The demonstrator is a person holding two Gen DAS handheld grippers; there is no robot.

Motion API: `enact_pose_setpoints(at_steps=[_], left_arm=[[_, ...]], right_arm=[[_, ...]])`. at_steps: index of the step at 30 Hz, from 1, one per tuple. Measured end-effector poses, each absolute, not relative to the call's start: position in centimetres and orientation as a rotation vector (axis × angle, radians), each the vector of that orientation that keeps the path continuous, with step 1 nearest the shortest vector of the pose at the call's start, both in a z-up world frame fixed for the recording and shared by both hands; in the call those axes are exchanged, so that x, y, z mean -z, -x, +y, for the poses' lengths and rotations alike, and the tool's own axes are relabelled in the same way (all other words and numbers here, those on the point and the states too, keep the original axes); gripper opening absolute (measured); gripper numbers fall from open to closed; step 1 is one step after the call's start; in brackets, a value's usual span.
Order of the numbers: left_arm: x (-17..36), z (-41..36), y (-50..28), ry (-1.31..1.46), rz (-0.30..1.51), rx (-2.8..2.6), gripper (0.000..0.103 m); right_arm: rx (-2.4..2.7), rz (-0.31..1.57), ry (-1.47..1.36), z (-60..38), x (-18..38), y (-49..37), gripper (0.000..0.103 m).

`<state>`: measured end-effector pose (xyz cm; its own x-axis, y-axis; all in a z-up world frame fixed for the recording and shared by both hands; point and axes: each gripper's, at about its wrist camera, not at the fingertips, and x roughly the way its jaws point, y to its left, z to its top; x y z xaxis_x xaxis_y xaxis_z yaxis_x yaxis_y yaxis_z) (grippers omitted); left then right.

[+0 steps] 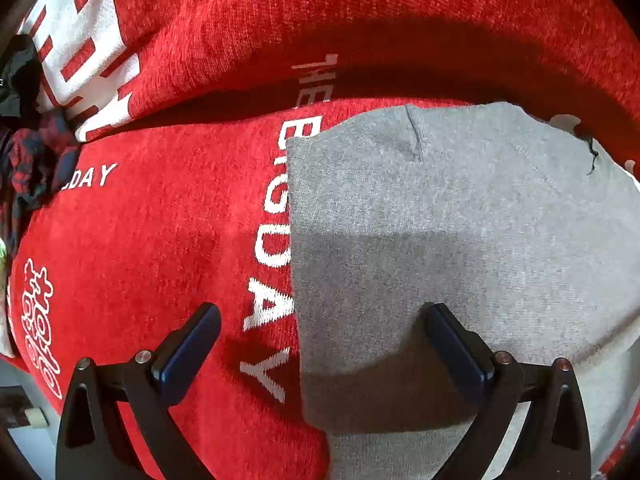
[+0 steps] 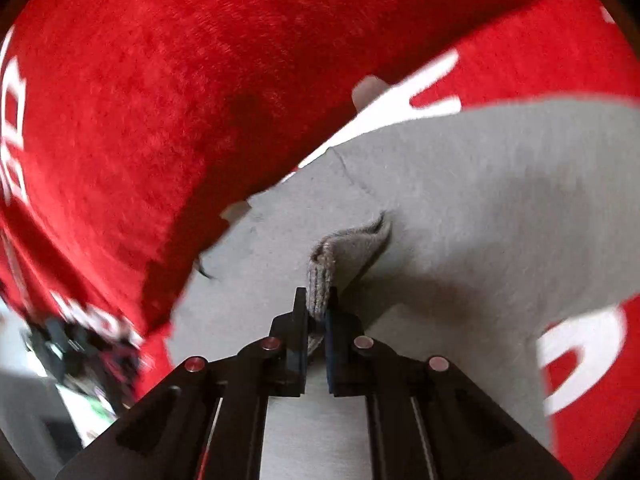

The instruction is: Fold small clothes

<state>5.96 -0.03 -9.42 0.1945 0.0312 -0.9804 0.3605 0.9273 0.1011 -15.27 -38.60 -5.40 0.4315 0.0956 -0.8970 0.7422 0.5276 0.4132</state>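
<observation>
Here, the labelled parts of the scene:

Handling: the grey garment looks light, soft and limp — a judgement from its drape and the way a pinch lifts only a small tuck. It should sag between holds, not slide stiffly.
Where to hold: best at an edge or corner, both layers together; the straight left edge is the likely second hold.
Look: plain grey knit, fine-ribbed where pinched, lying mostly flat, with a short seam near its far edge and a dark loose thread at one corner.
Position: spread on the red blanket with white lettering, covering part of it.
Right gripper: closed on a raised fold of the grey garment.
Left gripper: jaws wide apart, holding nothing — one finger over the blanket, one over the garment.
Aside: dark checked cloth bunched at the blanket's edge.
</observation>
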Motion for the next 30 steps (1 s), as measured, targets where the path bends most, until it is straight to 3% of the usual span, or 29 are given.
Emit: enact_pose_setpoints(at_steps=[3, 9, 11, 13, 15, 23, 27, 30], left_arm=[[9.1, -0.4, -5.8, -0.382, 1.362, 0.222, 0.103], [6.3, -2.3, -3.0, -0.443, 1.353, 0.288, 0.103], [5.3, -3.3, -1.5, -0.452, 1.361, 0.319, 0.103], [4.5, -4.7, -0.2, -0.452, 1.375, 0.361, 0.103], [4.2, -6.4, 1.2, -0.455, 1.390, 0.412, 0.103], [3.3, -13.7, 7.0, -0.439, 1.433, 0.585, 0.103], [3.3, -16.7, 8.9, -0.464, 1.428, 0.637, 0.103], [3.3, -18.9, 10.4, -0.496, 1.435, 0.667, 0.103]], right_arm=[[0.596, 1.228, -0.884, -39.2, 7.0, 17.0, 0.010], [0.635, 1.248, -0.910, -39.6, 5.8, 21.2, 0.015], [0.609, 1.249, -0.946, -39.3, 5.5, 22.2, 0.023], [0.578, 1.247, -0.975, -39.1, 4.7, 23.3, 0.040], [0.573, 1.251, -0.983, -38.3, 4.4, 24.1, 0.049], [0.550, 1.246, -1.095, -38.1, 4.4, 29.0, 0.051], [0.546, 1.214, -1.134, -38.8, 4.5, 30.7, 0.066], [0.554, 1.179, -1.164, -39.9, 4.5, 31.9, 0.068]])
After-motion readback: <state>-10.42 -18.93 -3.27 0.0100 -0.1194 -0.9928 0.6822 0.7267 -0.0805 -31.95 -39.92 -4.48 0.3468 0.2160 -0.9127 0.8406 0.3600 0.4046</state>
